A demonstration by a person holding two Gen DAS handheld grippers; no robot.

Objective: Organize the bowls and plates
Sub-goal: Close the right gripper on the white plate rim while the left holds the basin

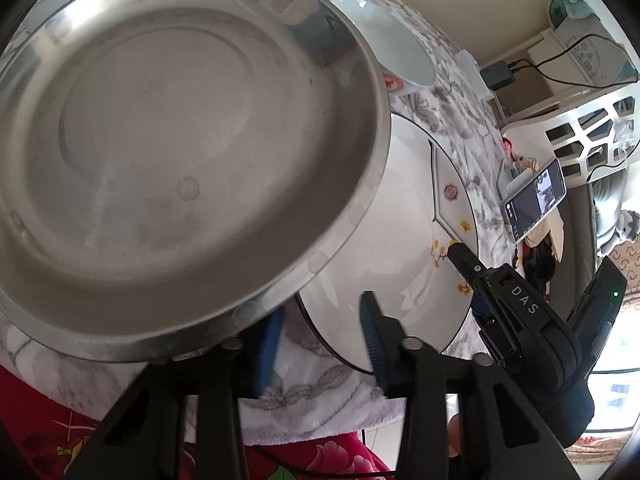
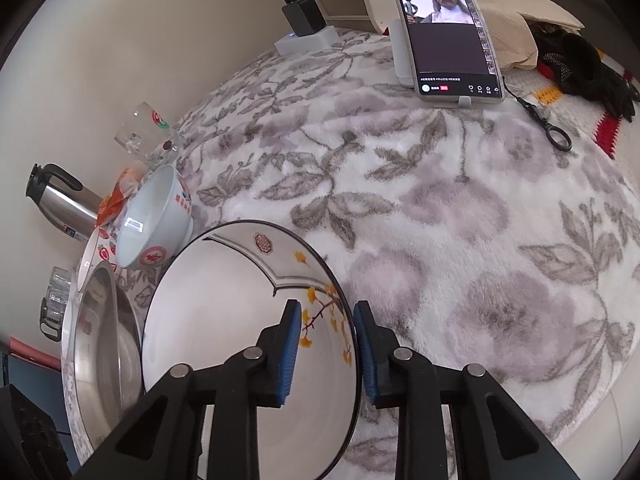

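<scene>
A steel plate [image 1: 168,132] fills the left wrist view; it also shows at the left of the right wrist view [image 2: 100,344]. Its near rim lies over my left gripper's [image 1: 320,340] left finger; the jaws are apart and hold nothing. A white plate with yellow flowers [image 1: 404,240] lies to its right, partly under the steel plate. My right gripper [image 2: 328,344] is open with the white plate's [image 2: 240,320] right rim between its fingers. A white bowl with red marks [image 2: 156,220] stands behind the plates, also seen in the left wrist view [image 1: 396,48].
A phone [image 2: 448,36] on a stand plays video at the back. A steel flask [image 2: 64,200], glasses [image 2: 144,132], a charger [image 2: 304,16] and scissors [image 2: 548,124] sit around the grey floral cloth [image 2: 440,240]. A red cloth [image 1: 40,420] hangs at the near edge.
</scene>
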